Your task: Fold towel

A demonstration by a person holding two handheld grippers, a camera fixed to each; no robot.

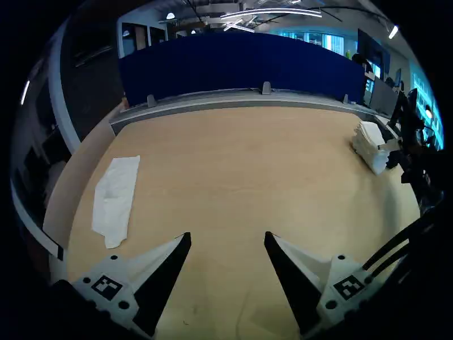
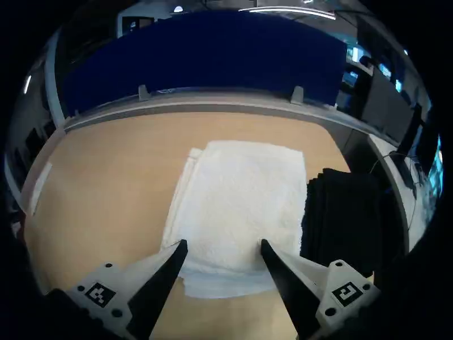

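Fetching step, I judge — right gripper [image 2: 221, 249] spread at the near edge of the white towel stack [image 2: 238, 198], left gripper [image 1: 226, 243] spread well apart from it; next, pinch just 1 layer.

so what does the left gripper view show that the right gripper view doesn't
Left gripper view: a single loose towel lying lengthwise near the left edge of the wooden table, ahead of the open left gripper. Right gripper view: a black folded stack beside the white towel pile, with the open right gripper at its near edge. Both: that white towel pile, the wooden table and the blue divider.
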